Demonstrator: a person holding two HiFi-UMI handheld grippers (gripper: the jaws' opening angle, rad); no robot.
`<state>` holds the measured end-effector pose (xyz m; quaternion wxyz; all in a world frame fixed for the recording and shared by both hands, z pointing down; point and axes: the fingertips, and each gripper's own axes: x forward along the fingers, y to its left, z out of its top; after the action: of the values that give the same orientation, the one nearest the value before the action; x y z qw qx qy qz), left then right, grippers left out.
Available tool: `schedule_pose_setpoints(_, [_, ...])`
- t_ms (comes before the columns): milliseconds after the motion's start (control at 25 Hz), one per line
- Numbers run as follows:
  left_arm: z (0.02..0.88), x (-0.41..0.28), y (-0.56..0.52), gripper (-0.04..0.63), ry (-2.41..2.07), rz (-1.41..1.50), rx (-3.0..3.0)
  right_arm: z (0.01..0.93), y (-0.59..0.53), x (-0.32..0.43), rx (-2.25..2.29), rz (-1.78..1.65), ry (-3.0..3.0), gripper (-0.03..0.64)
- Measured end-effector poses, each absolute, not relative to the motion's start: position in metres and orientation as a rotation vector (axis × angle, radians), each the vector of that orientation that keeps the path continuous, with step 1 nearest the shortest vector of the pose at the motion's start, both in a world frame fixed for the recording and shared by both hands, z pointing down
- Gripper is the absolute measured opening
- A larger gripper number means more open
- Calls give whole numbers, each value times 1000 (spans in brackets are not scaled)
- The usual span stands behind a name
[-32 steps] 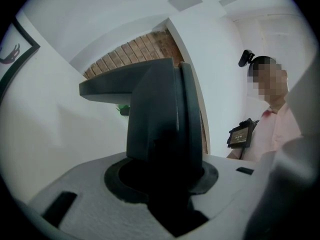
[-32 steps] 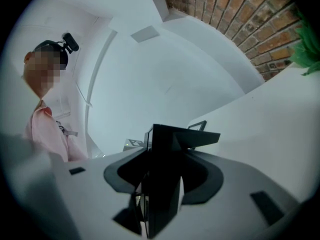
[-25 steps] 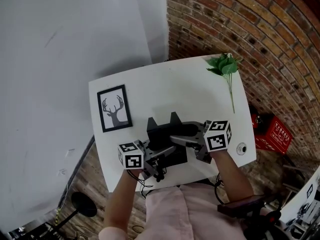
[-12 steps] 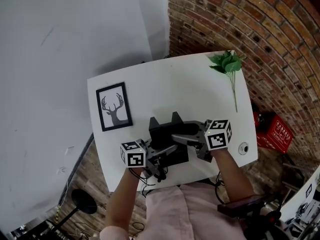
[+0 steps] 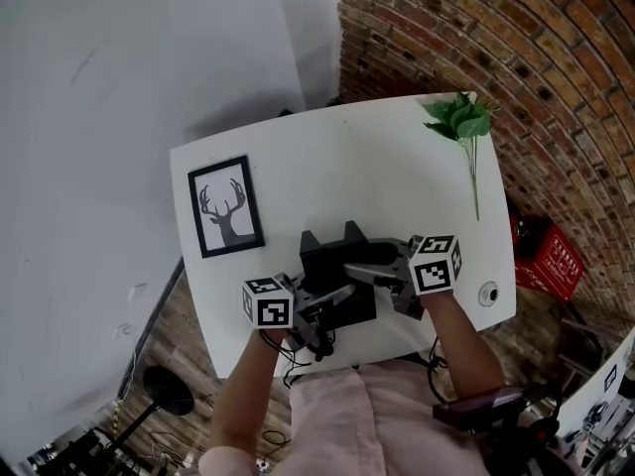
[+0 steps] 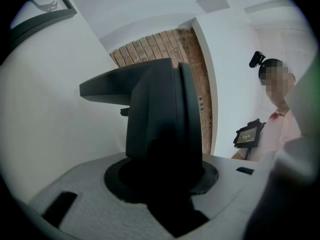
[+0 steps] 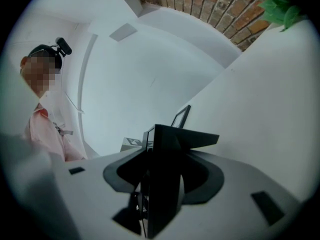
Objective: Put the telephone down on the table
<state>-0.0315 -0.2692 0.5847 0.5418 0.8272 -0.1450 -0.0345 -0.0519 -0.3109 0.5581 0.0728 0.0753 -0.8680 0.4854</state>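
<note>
Black telephone [image 5: 333, 266] clamped from both sides at white desk's [image 5: 387, 167] near edge, left gripper [image 5: 327, 300] closed on its left side, right gripper [image 5: 369, 274] on its right, both pointed inward.

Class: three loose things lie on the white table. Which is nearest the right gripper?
The small round object by the right gripper; the deer picture and green sprig lie farther off.

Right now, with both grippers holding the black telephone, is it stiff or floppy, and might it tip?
Probably stiff: the telephone looks boxy and unbent between the left gripper and right gripper. Its broad, blocky body looks unlikely to tip on the table. Two grippers suggest some weight.
</note>
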Motion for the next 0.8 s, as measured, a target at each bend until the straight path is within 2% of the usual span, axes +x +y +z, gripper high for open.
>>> schedule_pose_setpoints(640, [593,-35,-276,172,-336,-91,1854,568,-319,-56,205,1560,-2592,202])
schedule_pose_setpoints(800, [595,-40,-282,216,-425,-89,1824,568,-319,-55,202,1570,-2598,202])
